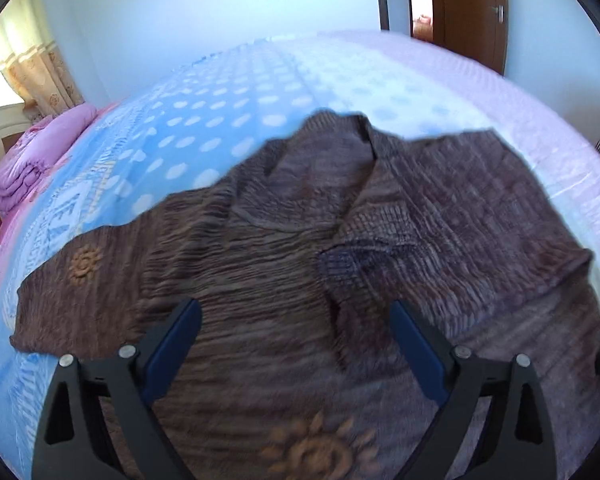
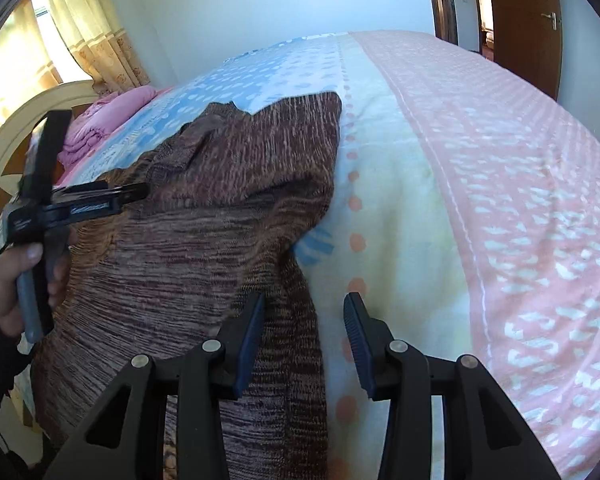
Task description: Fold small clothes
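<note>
A brown knitted garment with orange sun motifs lies spread on the bed, one sleeve out to the left and the right sleeve folded across the body. My left gripper is open and empty, hovering over the garment's lower middle. In the right wrist view the same garment lies to the left. My right gripper is open and empty over the garment's right edge, its left finger above the fabric and its right finger above the sheet. The left gripper, held in a hand, shows at the left of that view.
The bed has a blue dotted sheet and a pink patterned cover on the right. A folded pink quilt lies by the cream headboard. Curtains hang at the left, and a brown door is at the back right.
</note>
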Motion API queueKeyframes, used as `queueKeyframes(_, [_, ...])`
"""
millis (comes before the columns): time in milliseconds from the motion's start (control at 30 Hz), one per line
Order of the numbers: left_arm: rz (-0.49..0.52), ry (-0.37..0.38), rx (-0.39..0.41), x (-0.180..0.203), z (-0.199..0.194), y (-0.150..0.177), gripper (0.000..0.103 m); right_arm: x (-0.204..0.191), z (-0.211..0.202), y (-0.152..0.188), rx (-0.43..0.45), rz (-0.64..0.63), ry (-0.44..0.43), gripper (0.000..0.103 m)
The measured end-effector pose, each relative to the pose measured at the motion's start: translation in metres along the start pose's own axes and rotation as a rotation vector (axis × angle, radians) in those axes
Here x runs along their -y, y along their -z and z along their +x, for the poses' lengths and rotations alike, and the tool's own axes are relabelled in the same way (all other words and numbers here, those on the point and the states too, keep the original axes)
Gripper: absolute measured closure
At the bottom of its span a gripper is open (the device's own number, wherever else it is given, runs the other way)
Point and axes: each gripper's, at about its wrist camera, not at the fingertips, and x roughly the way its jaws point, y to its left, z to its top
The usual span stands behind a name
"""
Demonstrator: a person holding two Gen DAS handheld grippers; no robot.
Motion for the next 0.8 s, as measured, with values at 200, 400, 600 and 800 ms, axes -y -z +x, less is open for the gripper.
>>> queueKeyframes(200, [-0.107,-0.268,0.022,-0.041,0.017,-0.013,0.001,-0.001,-0.002,0.01,0.055,-0.025,0.004,0.06])
queueKeyframes(400, [-0.266,-0.191,-0.008,-0.083,0.009,0.005,0.009,0.004,0.0,0.01,0.061,0.005,-0.015,0.06])
queueKeyframes(600, [-0.214,0.038,0.007,-0.044,-0.012,0.01,0.025,0.009,-0.008,0.009,0.071,0.053,-0.028,0.06])
queueKeyframes(800, [-0.19,0.107,0.006,-0.029,-0.001,0.013,0.078,0.006,-0.011,0.013,0.021,0.033,-0.068,0.096])
